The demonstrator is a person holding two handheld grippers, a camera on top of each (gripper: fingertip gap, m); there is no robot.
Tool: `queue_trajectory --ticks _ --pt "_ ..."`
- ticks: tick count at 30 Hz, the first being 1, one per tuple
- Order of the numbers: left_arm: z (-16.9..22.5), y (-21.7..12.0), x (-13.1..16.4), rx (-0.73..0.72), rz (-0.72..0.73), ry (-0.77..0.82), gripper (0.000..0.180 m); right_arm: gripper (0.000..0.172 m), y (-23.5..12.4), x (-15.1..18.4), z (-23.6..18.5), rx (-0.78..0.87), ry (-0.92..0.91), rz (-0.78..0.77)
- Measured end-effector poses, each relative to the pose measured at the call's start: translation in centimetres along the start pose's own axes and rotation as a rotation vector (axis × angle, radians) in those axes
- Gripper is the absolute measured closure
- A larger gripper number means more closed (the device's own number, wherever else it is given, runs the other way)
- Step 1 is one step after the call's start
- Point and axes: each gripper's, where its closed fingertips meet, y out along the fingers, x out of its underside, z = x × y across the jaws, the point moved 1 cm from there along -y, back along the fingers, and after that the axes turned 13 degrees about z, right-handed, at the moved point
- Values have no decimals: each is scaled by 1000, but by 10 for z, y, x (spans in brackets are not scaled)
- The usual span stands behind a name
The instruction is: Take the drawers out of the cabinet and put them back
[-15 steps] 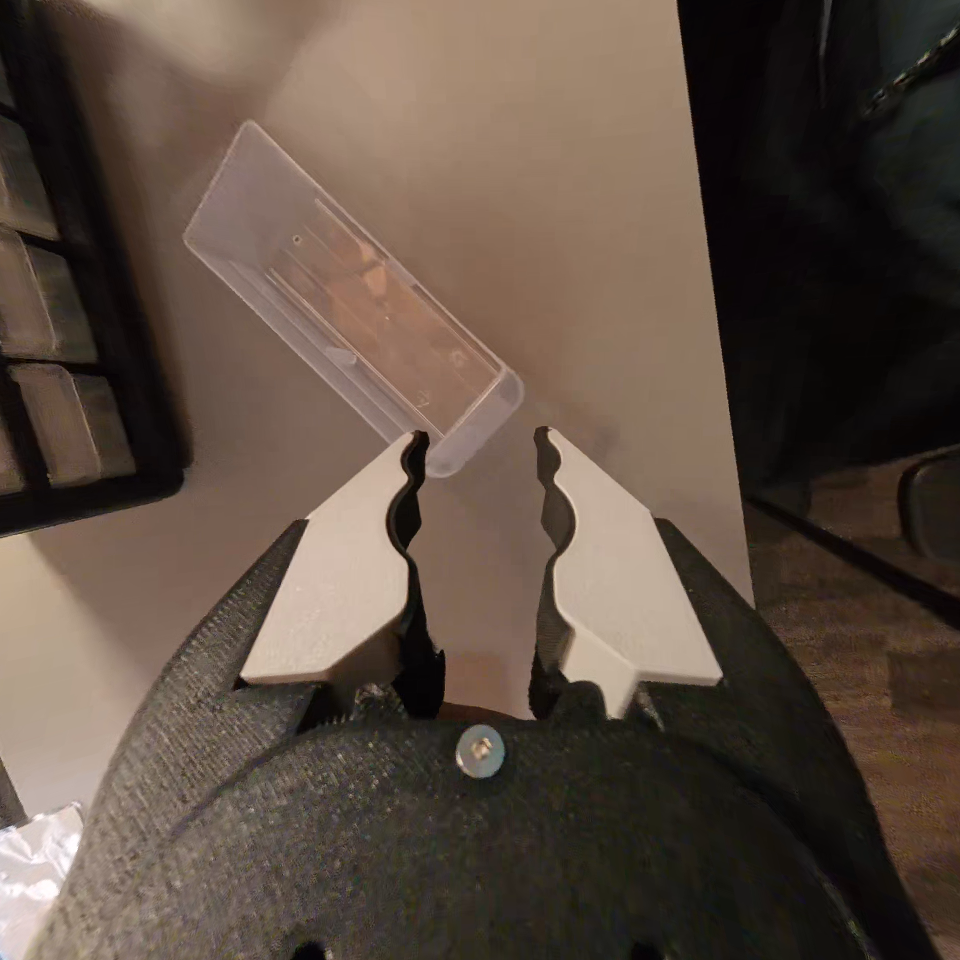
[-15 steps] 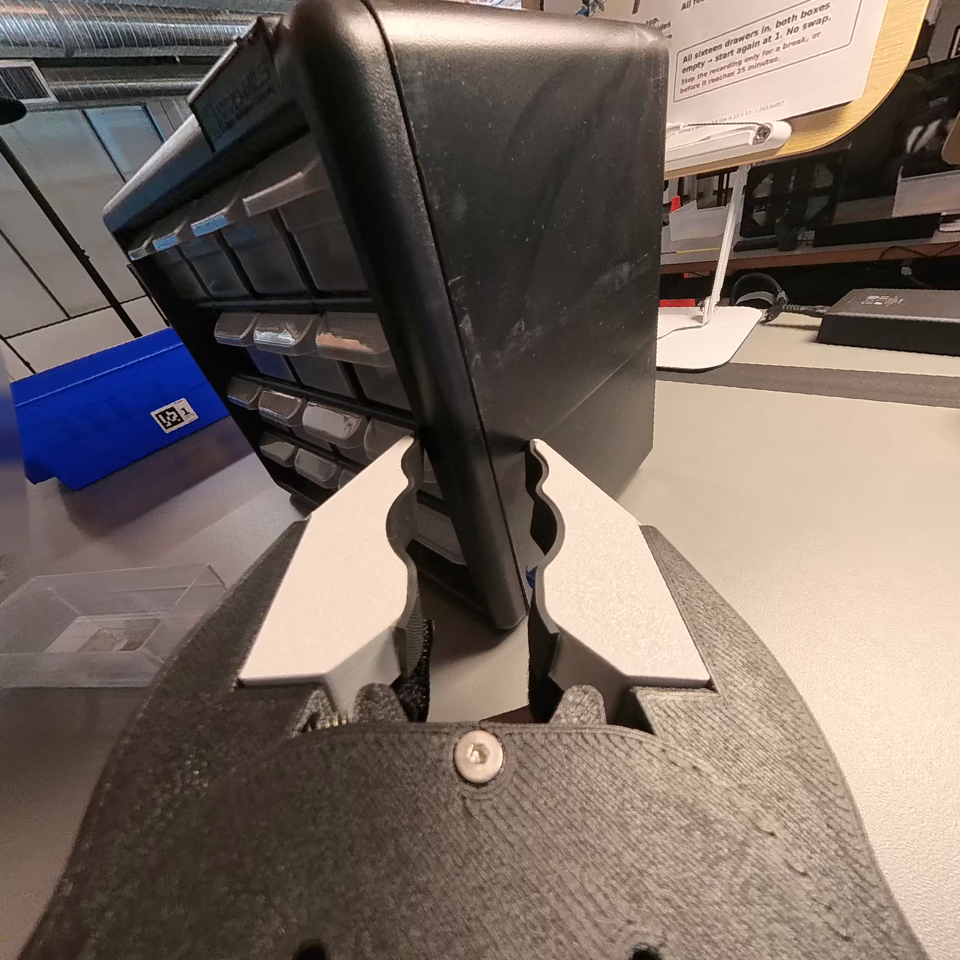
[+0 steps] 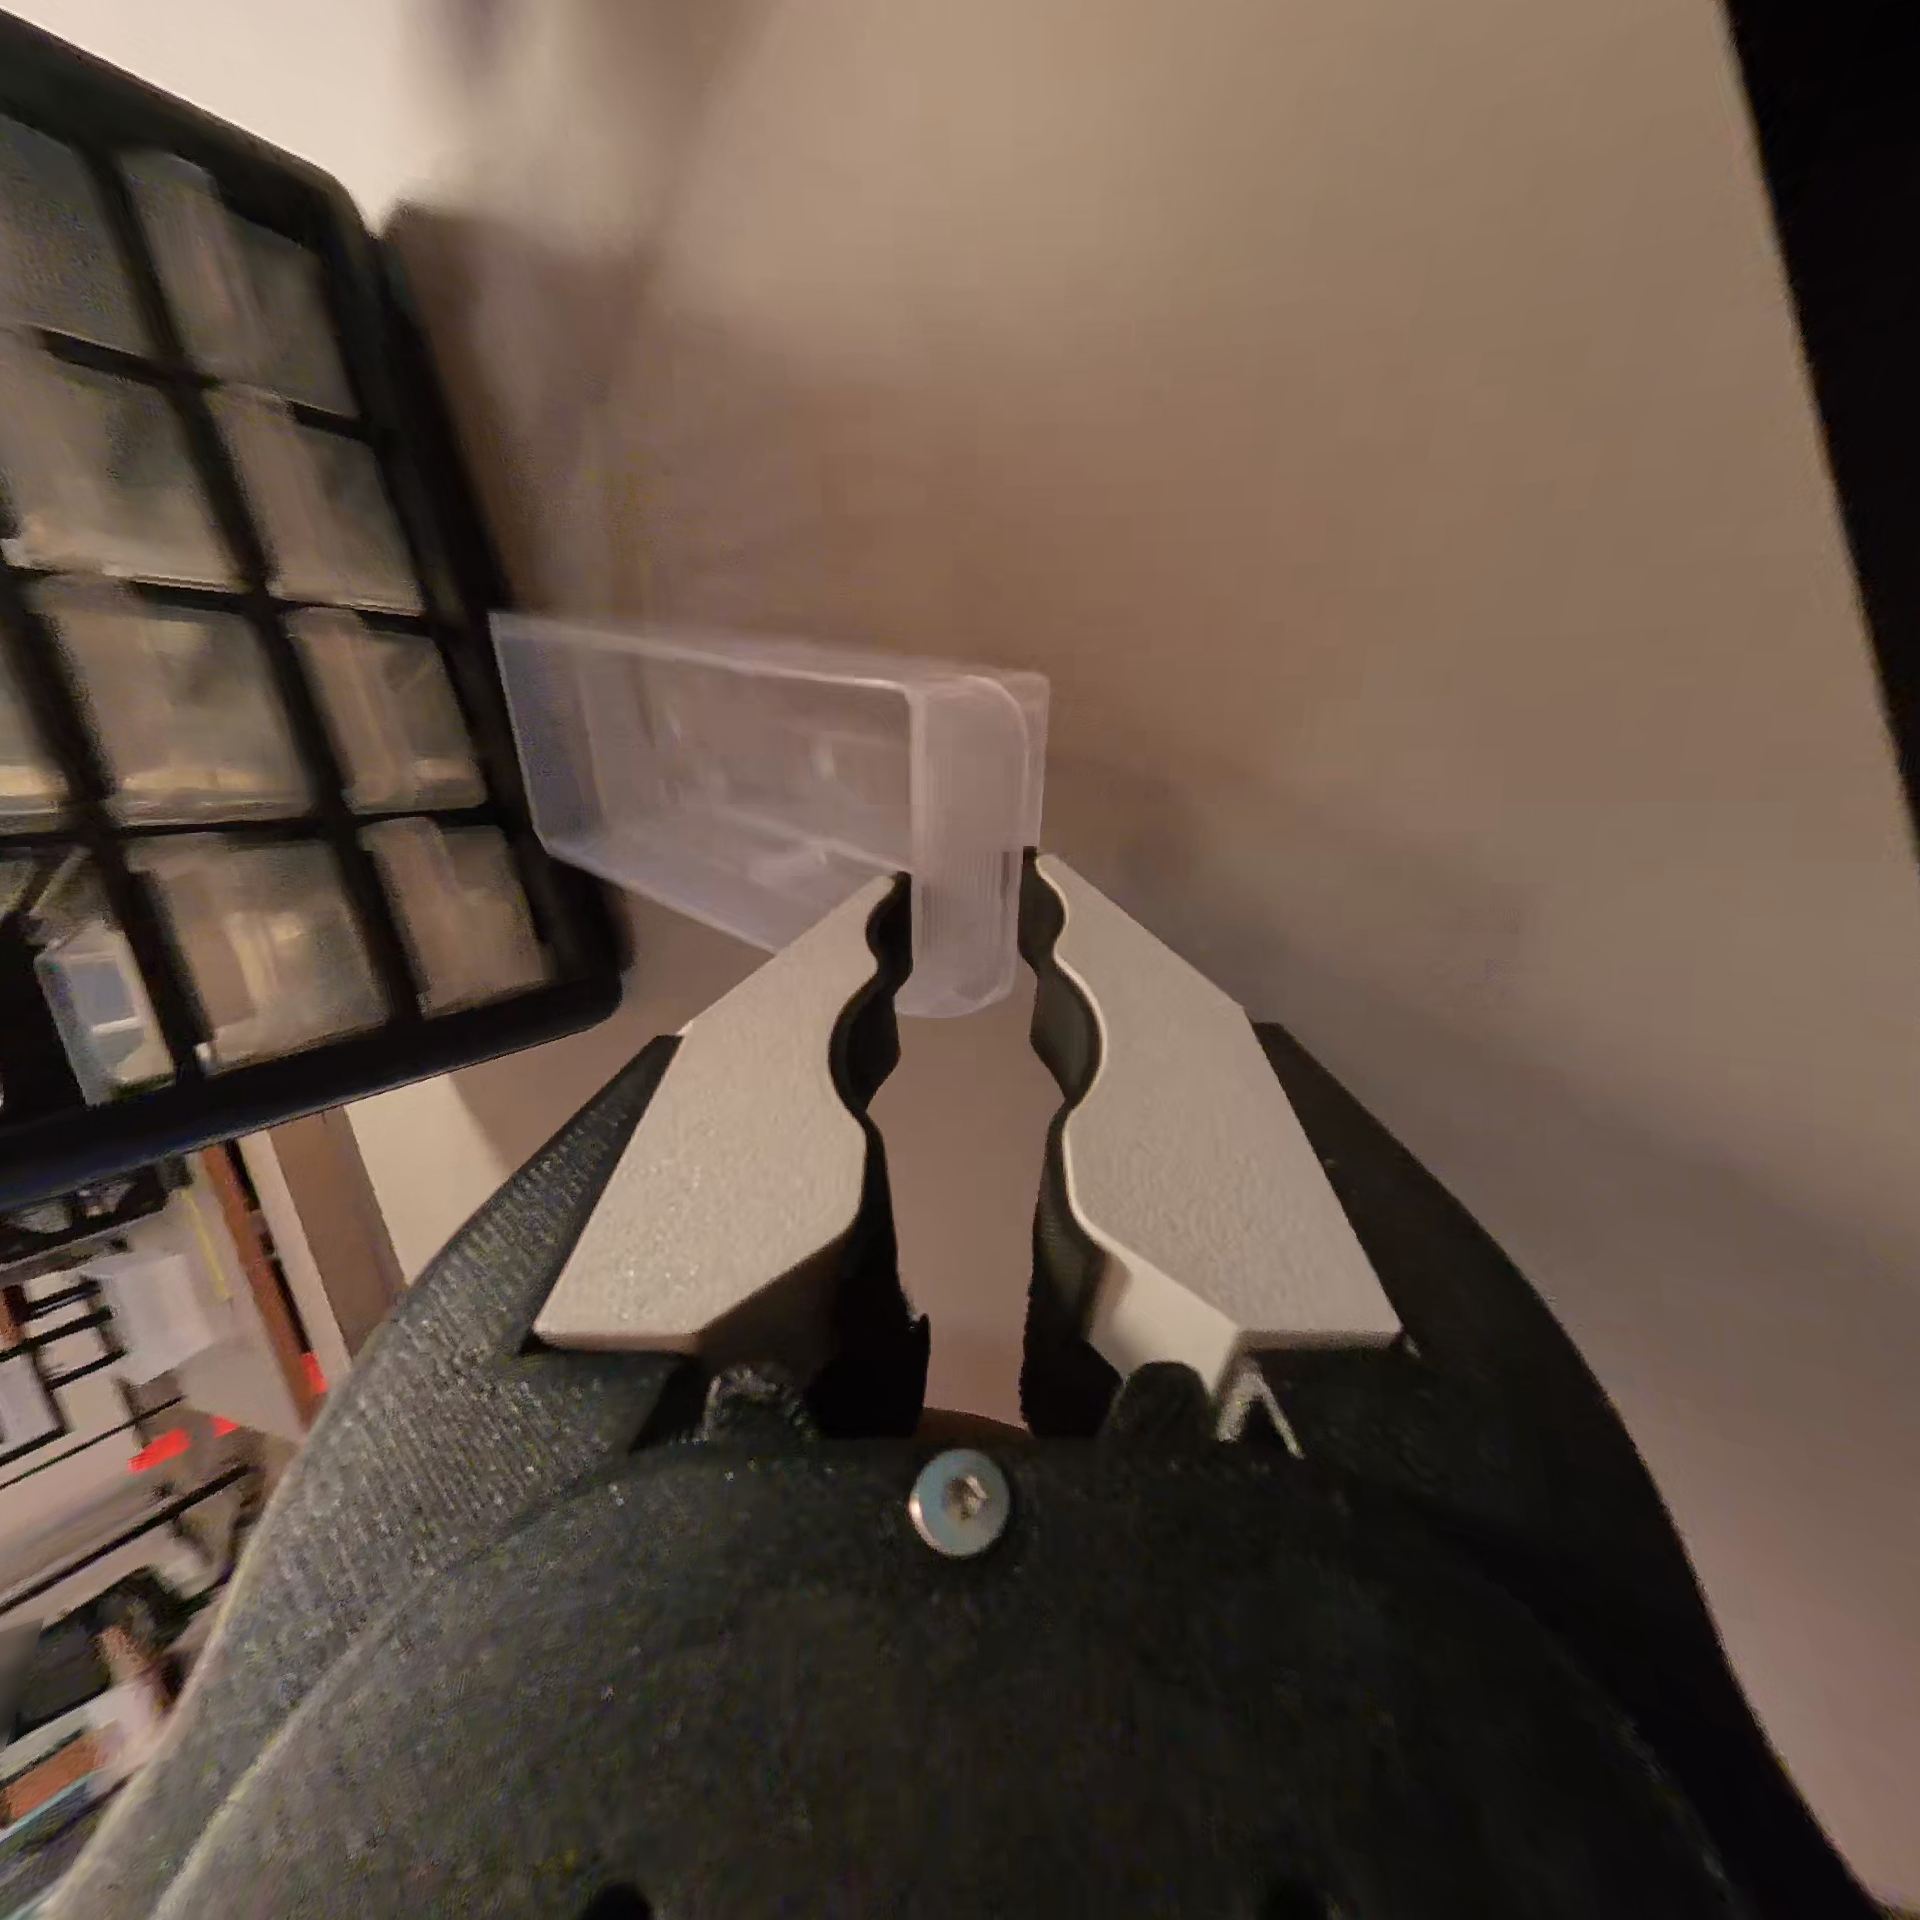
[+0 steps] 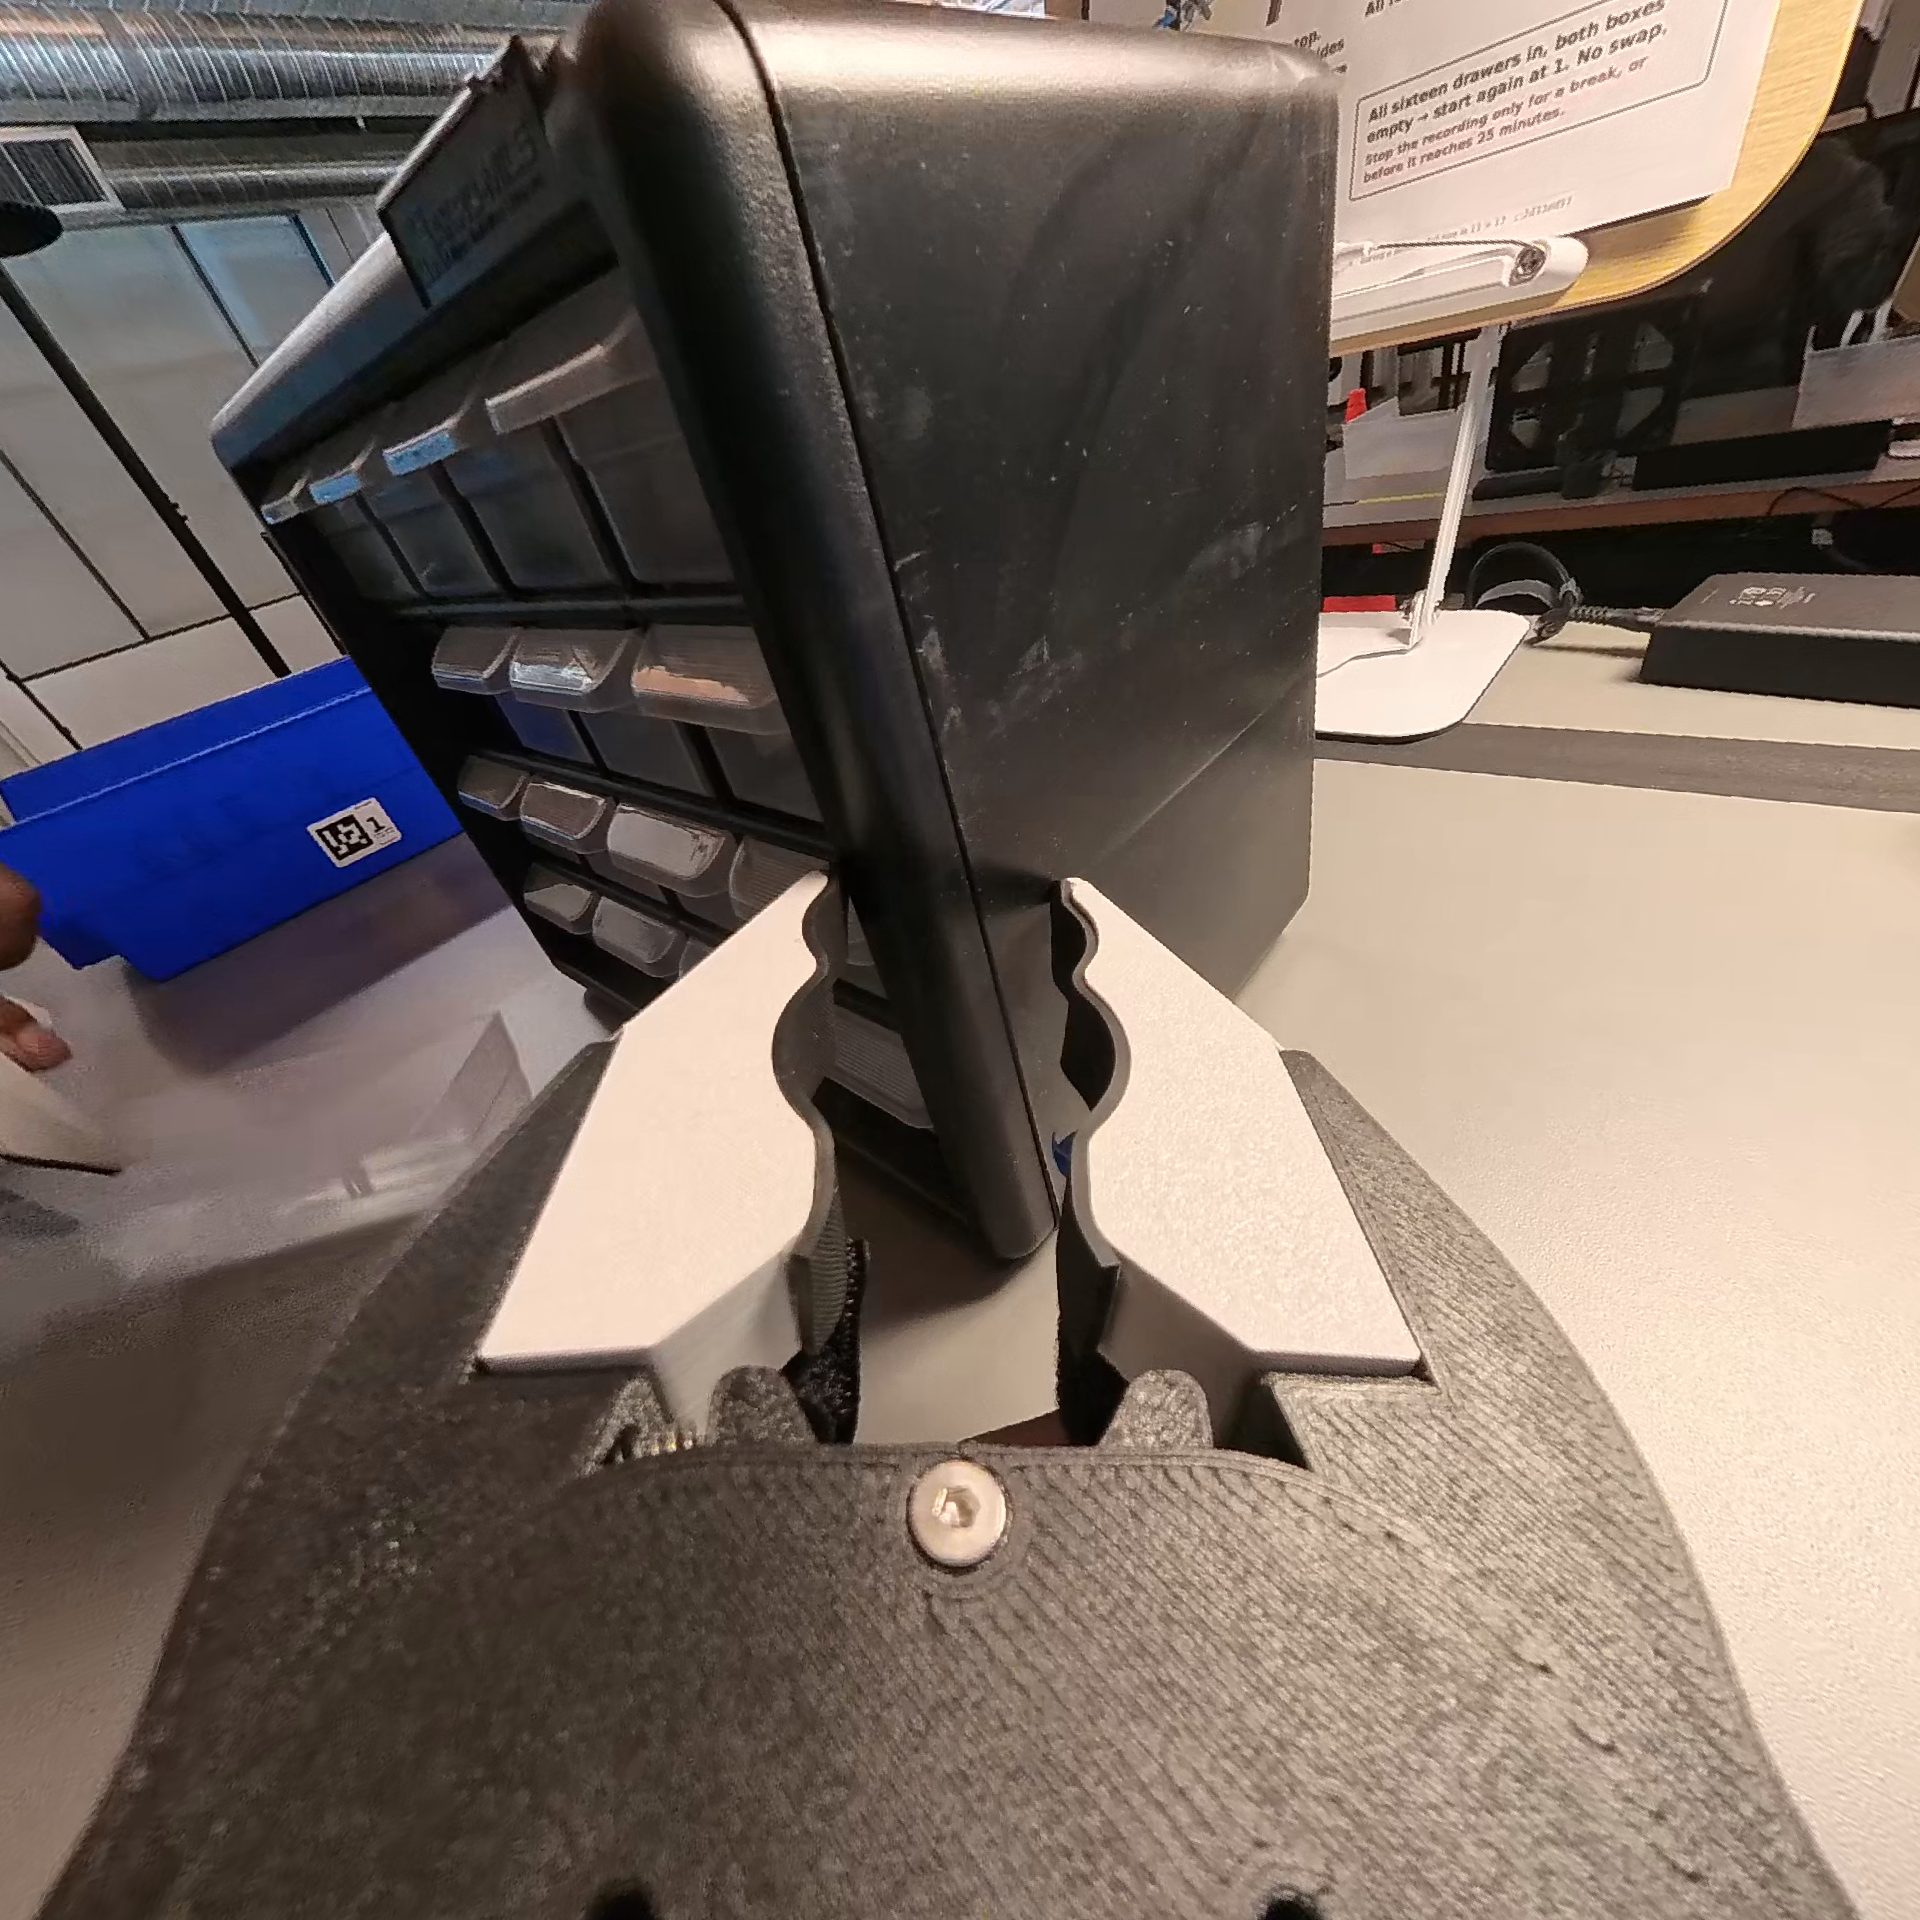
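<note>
My left tool point(image 3: 961, 914) is clamped on the handle of a clear plastic drawer point(image 3: 748, 769), which hangs above the pale bench point(image 3: 1351, 520) just beside the front of the black cabinet point(image 4: 1039, 468). My right tool point(image 4: 940, 1039) is partly open, straddling the cabinet's near front corner; I cannot tell whether its pads press. The cabinet stands on the grey bench point(image 4: 1610, 1039). A blue bin point(image 4: 208, 831) sits behind it to the left, a white stand point(image 4: 1423, 665) and a flat black box point(image 4: 1787, 634) to the right. Silver ducting point(image 4: 260, 52) runs overhead.

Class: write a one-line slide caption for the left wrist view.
Hand-held gripper pinches clear drawer's handle beside black cabinet.
</note>
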Motion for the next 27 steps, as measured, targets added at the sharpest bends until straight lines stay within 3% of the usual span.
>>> queue_trajectory --ticks 7,11,17,27 --pt "-44 -45 -47 -85 210 -131 162 130 0 0 0 0 -1 0" --pt "-76 -75 -68 -57 326 -284 161 130 0 0 0 1 -2 0" --pt "-110 -86 -62 -2 259 -437 161 130 0 0 0 1 -2 0" --pt "-121 -69 -55 -28 108 -354 162 130 0 0 0 -1 1 0"
